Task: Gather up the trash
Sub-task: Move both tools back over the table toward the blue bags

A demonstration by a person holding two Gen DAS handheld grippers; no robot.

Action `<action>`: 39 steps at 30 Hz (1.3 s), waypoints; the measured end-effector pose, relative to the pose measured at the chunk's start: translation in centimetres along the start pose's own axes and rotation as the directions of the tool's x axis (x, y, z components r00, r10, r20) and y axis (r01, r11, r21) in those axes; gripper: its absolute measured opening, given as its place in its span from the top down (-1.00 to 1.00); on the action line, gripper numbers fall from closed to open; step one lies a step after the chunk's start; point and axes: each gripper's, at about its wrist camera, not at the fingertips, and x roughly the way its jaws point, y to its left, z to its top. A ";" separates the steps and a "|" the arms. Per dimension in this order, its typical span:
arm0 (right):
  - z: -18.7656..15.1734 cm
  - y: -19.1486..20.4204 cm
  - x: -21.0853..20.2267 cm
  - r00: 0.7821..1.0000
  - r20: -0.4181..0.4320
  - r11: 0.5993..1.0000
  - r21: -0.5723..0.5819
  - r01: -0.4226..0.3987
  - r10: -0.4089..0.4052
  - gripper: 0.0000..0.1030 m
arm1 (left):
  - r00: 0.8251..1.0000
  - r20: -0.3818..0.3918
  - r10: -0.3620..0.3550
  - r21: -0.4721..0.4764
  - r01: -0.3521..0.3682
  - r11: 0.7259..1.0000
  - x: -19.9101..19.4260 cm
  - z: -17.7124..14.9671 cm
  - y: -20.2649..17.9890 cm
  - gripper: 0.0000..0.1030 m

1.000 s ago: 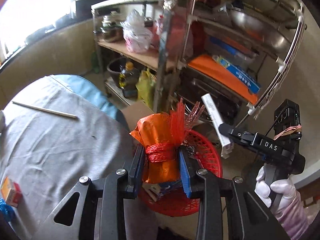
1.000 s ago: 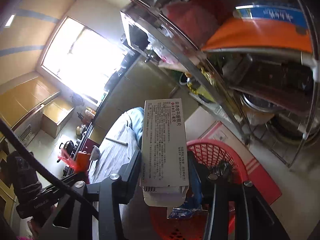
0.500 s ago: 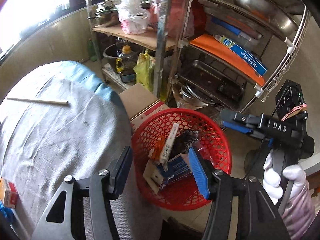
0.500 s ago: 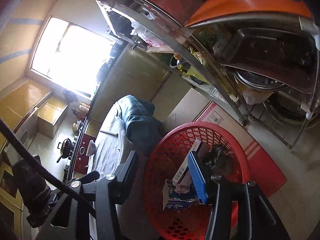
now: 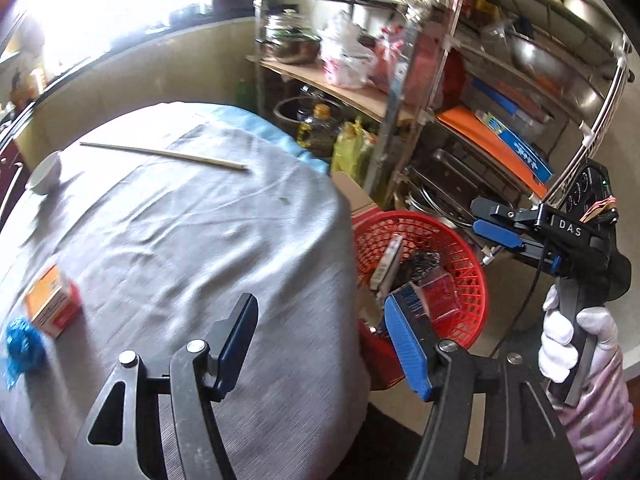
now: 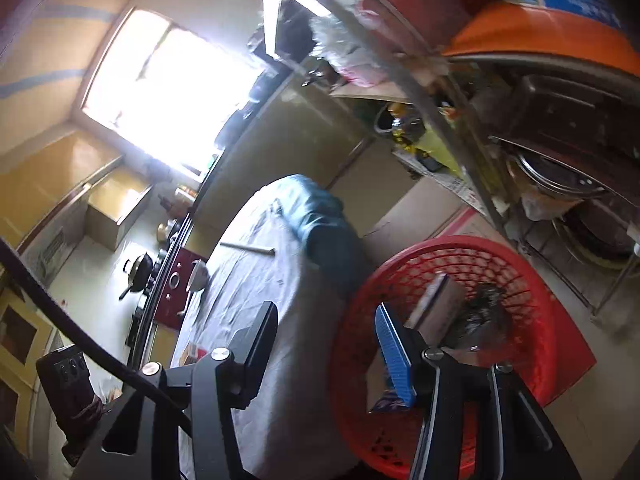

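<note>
Grey wrinkled tablecloth (image 5: 180, 240); red mesh basket (image 5: 472, 280) beside; left tongs (image 5: 320, 344) opening, right tongs (image 6: 324, 344) apart, both empty.

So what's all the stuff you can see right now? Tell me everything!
Basket: one, red, on the floor beside the table, trash inside.
Tablecloth: one, grey, covering the table.
Chopstick: one, pale, far side of the table.
Small box: one, orange, left table edge.
Blue wrapper: one, beside the small box.
Bowl: one, white, far left.
Metal rack: one, behind the basket, full of kitchenware.
Left gripper: black and blue, jaws opening, empty.
Right gripper: empty, held by a white-gloved hand.
</note>
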 end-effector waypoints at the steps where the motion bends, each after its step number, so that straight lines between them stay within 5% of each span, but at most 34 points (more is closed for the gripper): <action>1: -0.2 0.7 0.0 1.000 -0.002 1.000 -0.014 -0.002 0.002 -0.07 | 1.000 0.011 0.008 -0.005 -0.008 1.000 -0.6 -0.4 0.4 -0.30; 10: -2.1 7.5 0.5 0.999 -0.037 0.989 -0.150 -0.009 0.004 -0.07 | 0.989 0.107 0.106 -0.047 -0.101 0.994 -6.0 -5.2 4.8 -0.34; 16: -4.0 12.0 2.1 0.996 -0.093 0.969 -0.248 -0.021 -0.002 -0.07 | 0.978 0.109 0.176 -0.178 -0.155 0.972 -8.1 -8.9 10.2 -0.34; 20: -5.6 14.8 3.7 0.989 -0.145 0.952 -0.302 -0.038 -0.007 -0.07 | 0.965 0.101 0.243 -0.287 -0.205 0.936 -9.5 -11.5 14.6 -0.34; 33: -11.2 24.7 10.7 0.944 -0.329 0.893 -0.416 -0.171 0.028 -0.07 | 0.902 0.066 0.427 -0.568 -0.318 0.759 -14.7 -19.4 26.7 -0.36; 39: -12.9 28.0 15.3 0.905 -0.422 0.894 -0.386 -0.228 0.049 -0.10 | 0.889 0.044 0.456 -0.597 -0.343 0.726 -15.6 -21.1 29.6 -0.38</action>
